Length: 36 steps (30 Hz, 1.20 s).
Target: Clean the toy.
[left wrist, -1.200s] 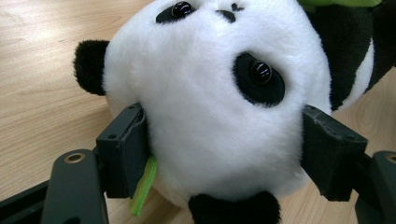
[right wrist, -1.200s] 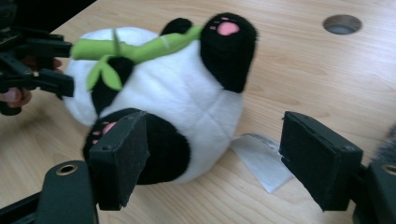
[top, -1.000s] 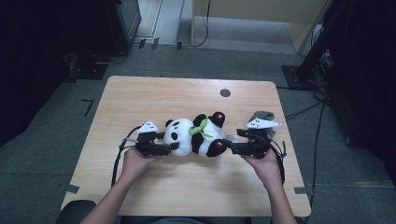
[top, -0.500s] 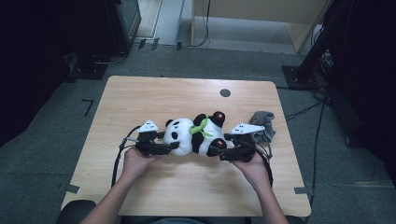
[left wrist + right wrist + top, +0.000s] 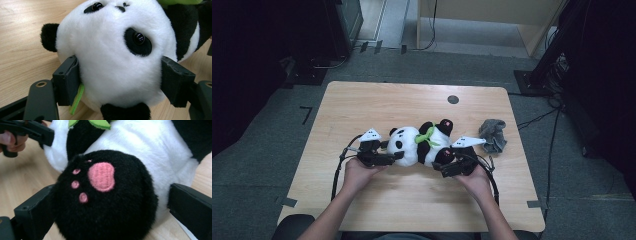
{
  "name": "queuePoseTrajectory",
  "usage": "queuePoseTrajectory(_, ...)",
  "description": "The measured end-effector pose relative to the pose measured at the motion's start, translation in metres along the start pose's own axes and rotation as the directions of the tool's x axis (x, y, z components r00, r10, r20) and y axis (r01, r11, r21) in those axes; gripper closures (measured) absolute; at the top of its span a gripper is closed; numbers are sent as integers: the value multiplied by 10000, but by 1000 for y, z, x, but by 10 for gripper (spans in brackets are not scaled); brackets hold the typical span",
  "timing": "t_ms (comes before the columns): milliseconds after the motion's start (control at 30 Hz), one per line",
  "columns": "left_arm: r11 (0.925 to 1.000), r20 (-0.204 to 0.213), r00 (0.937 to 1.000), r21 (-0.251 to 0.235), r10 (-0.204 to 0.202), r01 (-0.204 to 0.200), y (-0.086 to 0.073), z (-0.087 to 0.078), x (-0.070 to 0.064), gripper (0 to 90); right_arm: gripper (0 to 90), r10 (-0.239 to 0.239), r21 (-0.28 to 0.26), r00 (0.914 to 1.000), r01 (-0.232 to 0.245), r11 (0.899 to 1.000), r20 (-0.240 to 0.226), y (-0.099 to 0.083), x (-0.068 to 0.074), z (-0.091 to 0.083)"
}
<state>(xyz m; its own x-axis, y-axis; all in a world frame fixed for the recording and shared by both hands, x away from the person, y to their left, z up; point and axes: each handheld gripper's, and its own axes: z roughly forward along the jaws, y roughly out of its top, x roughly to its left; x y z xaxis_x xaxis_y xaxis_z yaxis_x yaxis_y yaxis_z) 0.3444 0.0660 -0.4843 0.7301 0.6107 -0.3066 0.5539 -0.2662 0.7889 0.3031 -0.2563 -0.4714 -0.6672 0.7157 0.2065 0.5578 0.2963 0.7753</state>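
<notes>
A black and white plush panda (image 5: pixel 419 142) with a green neck ribbon lies on its back across the middle of the wooden table (image 5: pixel 362 105). My left gripper (image 5: pixel 394 156) is shut on its white head (image 5: pixel 112 50), with a jaw pressed against each side. My right gripper (image 5: pixel 443 162) stands open around a black foot with pink pads (image 5: pixel 100 195). Its left jaw touches the foot and its right jaw stands a little off it. The left gripper (image 5: pixel 30 130), held in a hand, also appears at the top left of the right gripper view.
A crumpled grey cloth (image 5: pixel 493 134) lies on the table to the right of the panda. A round dark hole (image 5: pixel 453 99) sits near the far edge. Both cables loop on the table beside the person's hands. Dark furniture stands beyond the table.
My right gripper has moved left, away from the grey cloth, and now brackets the panda's foot. The left gripper has stayed on the head.
</notes>
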Motion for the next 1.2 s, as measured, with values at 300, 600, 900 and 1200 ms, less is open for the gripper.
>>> queuePoseTrajectory(300,9998,65,9998,-18,-184,184,0,0,1,259,5,-225,172,9954,210,9996,928,3,9,11)
queuePoseTrajectory(600,9993,102,9993,-19,-361,361,3,1,0,230,397,-625,236,9895,600,9979,1301,6,8,5)
queuePoseTrajectory(900,9977,1082,9941,-667,-47,120,15,-17,-1,201,505,312,-84,9956,-305,9995,883,23,2,-19)
queuePoseTrajectory(1200,9898,1413,9808,-681,1341,-1255,14,-36,-6,228,506,746,-400,9918,-708,9967,1036,31,-3,-42)
